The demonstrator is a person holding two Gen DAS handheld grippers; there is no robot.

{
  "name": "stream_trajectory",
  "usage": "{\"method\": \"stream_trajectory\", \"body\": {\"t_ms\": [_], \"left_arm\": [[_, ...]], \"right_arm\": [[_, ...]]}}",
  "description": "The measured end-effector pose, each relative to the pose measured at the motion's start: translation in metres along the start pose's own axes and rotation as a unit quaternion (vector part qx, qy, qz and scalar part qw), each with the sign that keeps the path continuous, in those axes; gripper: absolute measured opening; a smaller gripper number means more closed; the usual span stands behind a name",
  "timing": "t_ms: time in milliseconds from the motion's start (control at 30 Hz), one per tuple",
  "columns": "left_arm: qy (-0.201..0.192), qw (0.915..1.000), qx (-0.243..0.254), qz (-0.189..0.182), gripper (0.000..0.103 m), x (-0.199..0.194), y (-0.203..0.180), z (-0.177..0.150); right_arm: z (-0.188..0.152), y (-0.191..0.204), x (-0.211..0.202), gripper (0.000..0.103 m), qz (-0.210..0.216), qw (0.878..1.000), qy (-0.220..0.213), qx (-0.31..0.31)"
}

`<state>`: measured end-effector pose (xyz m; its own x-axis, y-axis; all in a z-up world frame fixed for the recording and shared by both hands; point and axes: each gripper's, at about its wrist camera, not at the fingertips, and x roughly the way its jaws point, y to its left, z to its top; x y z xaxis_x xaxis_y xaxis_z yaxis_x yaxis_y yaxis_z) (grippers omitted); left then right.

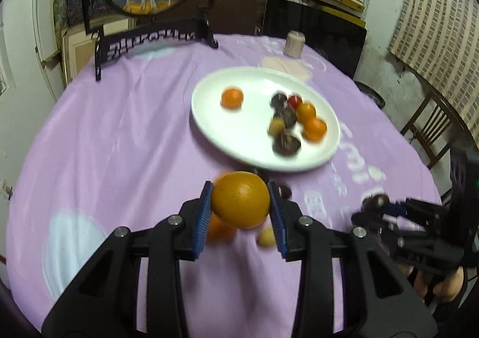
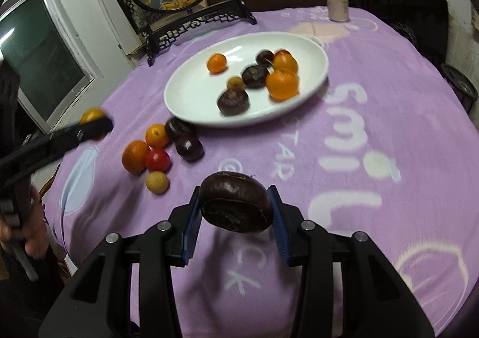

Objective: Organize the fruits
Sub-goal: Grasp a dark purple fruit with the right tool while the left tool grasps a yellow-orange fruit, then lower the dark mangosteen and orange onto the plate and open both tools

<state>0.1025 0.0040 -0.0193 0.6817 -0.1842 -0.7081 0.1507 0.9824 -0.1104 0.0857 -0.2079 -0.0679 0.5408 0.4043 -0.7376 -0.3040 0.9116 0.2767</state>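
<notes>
Task looks roughly half done, in our judgement.

Left claw (image 1: pixel 241 203): clenched on an orange (image 1: pixel 241 203), held clear above the worktop (image 1: pixel 119 134). The right wrist view shows it off to the left, part hidden behind its own finger.

Loose pile (image 2: pixel 163 152) near the plate's closer edge: we count two oranges, a red fruit, a pale yellow one and two dark ones lying on the cloth. These are left to move.

Plate (image 2: pixel 191 89): eight or so fruits in it already, orange, dark, one red, one yellowish.

Right claw (image 2: pixel 235 203): grasping a dark brown fruit (image 2: pixel 235 203), lifted off the cloth.

Hard to make out: the left view is smeared; the pile sits mostly behind the held orange there. We cannot name the dark fruits.
</notes>
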Motion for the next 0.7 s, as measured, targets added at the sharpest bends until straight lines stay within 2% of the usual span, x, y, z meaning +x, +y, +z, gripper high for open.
{"method": "stream_trajectory", "body": {"t_ms": [167, 333, 400, 500, 700], "left_arm": [[-0.010, 0.9999, 0.004, 0.003, 0.037, 0.027, -0.005, 0.054], [0.010, 0.9998, -0.018, -0.001, 0.037, 0.081, -0.003, 0.107], [0.021, 0.9991, -0.037, 0.000, 0.037, 0.104, 0.003, 0.116], [0.038, 0.9976, -0.058, -0.011, 0.037, 0.124, 0.014, 0.115], [0.057, 0.9966, -0.055, -0.024, 0.037, 0.141, 0.019, 0.111]], "right_arm": [[0.048, 0.009, 0.007, 0.043, -0.006, 1.000, -0.020, -0.023], [0.117, 0.010, 0.047, 0.043, -0.033, 0.999, -0.017, -0.038], [0.134, 0.007, 0.066, 0.043, -0.049, 0.998, -0.016, -0.040], [0.141, -0.003, 0.086, 0.043, -0.052, 0.998, -0.001, -0.031], [0.141, -0.010, 0.102, 0.043, -0.042, 0.999, 0.015, -0.029]]}}
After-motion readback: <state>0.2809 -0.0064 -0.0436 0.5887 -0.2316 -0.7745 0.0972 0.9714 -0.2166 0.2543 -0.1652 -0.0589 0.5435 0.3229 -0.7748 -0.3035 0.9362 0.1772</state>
